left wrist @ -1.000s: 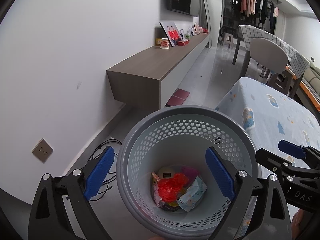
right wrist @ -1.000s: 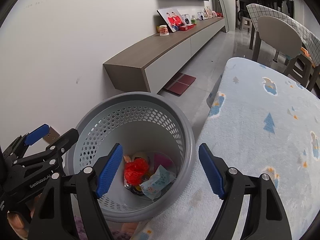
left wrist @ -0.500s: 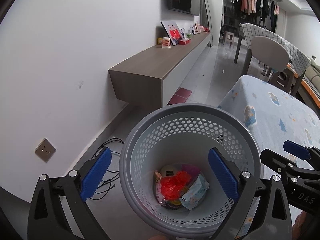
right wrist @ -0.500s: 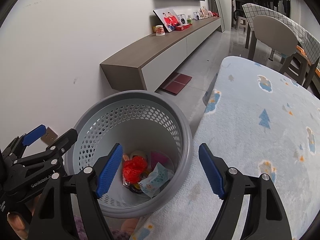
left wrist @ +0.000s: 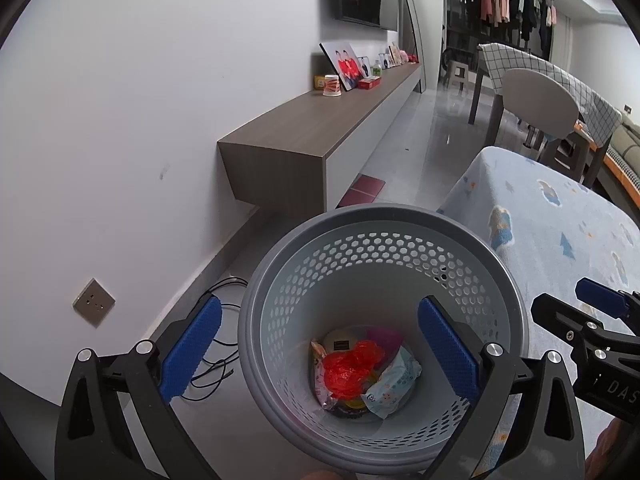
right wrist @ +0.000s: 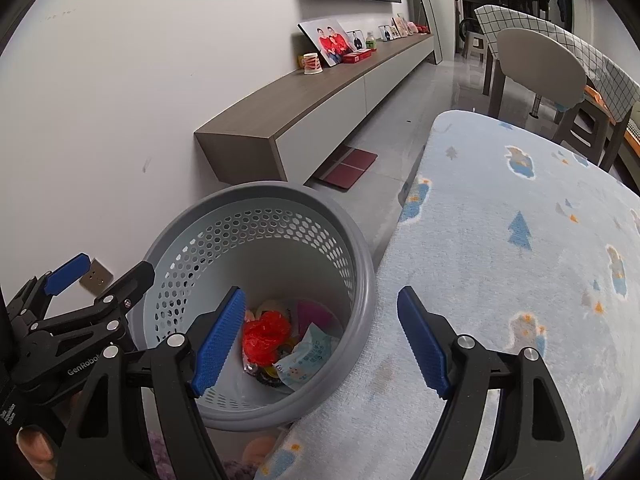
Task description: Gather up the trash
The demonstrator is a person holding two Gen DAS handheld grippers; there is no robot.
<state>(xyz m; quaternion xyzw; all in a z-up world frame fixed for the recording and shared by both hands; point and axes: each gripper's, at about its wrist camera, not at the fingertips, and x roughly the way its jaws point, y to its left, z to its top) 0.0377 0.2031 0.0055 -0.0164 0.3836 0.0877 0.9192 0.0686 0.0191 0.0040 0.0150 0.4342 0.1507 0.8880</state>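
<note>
Bin (left wrist: 384, 224), grey, perforated, beside blue surface (right wrist: 520, 280): red bag (left wrist: 350, 370), wrappers inside. Left gripper (left wrist: 320, 354) jaws just widened, empty; right gripper (right wrist: 320, 344) jaws open, empty.

I count one bin (left wrist: 384, 224), one red bag (left wrist: 352, 372) and one blue packet (left wrist: 394, 386) inside it, one cup (left wrist: 332, 85), one chair (left wrist: 540, 106), and my two grippers (left wrist: 318, 350) (right wrist: 320, 340)

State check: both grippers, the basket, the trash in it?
left gripper: open, jaws just opened wider, nothing between them, above the basket.
right gripper: open, empty, over the basket's rim.
basket: upright, on the floor beside the blanket-covered table.
red bag: crumpled, on the basket's bottom.
wipes packet: lying beside the red bag.
</note>
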